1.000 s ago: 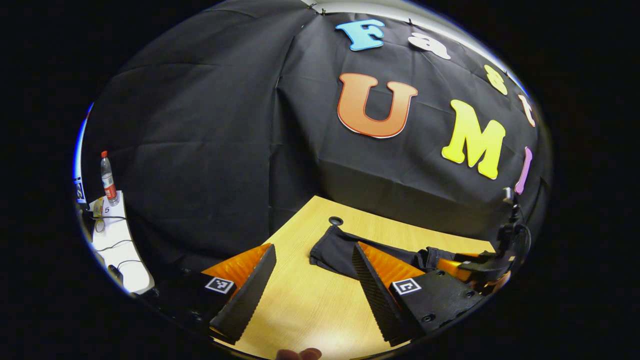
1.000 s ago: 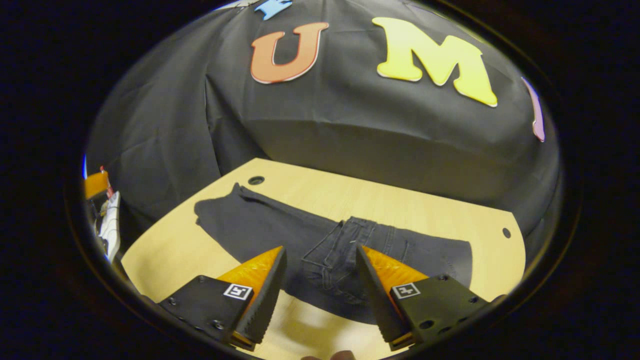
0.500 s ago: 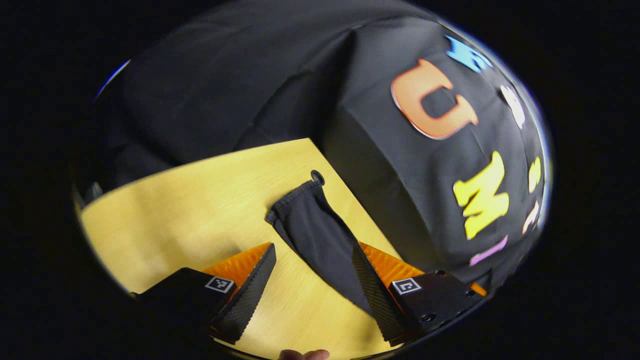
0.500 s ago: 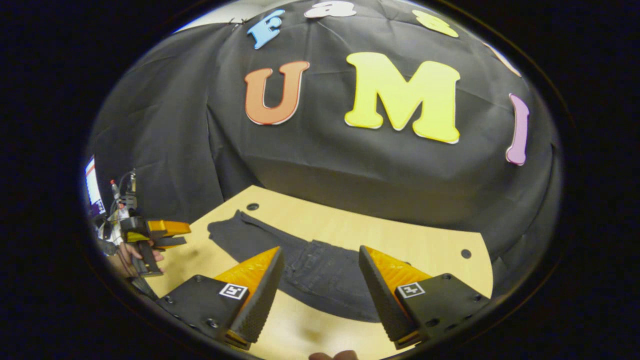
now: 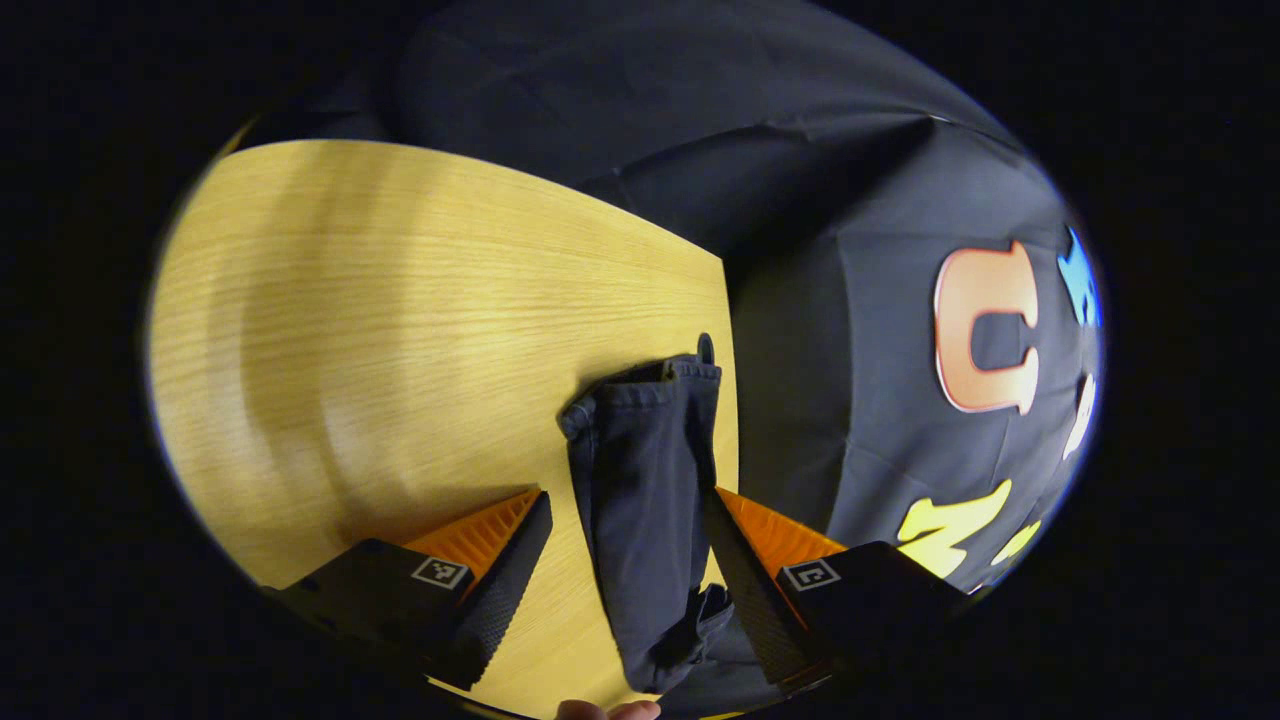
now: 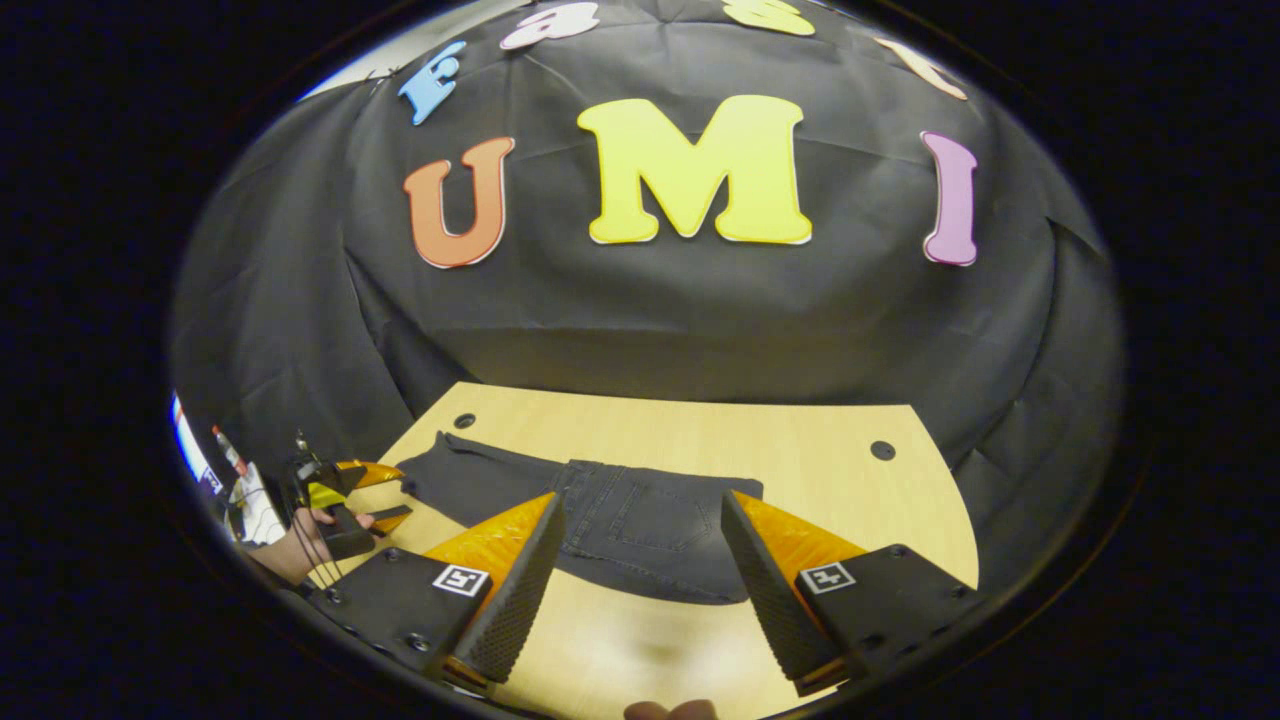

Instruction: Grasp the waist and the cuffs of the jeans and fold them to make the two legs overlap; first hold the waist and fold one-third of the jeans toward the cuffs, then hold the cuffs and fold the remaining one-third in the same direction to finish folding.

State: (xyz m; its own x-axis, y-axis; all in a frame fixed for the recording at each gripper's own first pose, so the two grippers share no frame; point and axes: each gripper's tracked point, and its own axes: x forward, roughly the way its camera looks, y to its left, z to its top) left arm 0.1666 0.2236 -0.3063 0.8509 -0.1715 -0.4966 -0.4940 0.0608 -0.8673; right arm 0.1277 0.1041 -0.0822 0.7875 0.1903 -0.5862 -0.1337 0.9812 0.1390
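Dark jeans [image 6: 640, 530] lie flat on the wooden table [image 6: 700, 430], seat and back pocket toward the middle, the leg strip running left. My right gripper [image 6: 640, 600] hovers open just in front of the seat part, with nothing between its fingers. In the left gripper view the leg [image 5: 645, 480] runs lengthwise between the fingers of my open left gripper [image 5: 620, 600], the cuff [image 5: 650, 385] at its far end. The left gripper [image 6: 395, 495], held by a hand [image 6: 300, 545], appears at the cuff end of the jeans in the right gripper view, its fingers apart.
The table has small round holes near its back corners [image 6: 463, 421] [image 6: 881, 450]; one hole [image 5: 706, 348] sits right at the cuff. The black cloth wall hangs close behind the table. Bare wood [image 5: 400, 330] spreads beside the leg.
The left gripper has swung round and come over the cuff end, so the leg now lies between its fingers. The right gripper has turned toward the seat and waist part. Both stay open.
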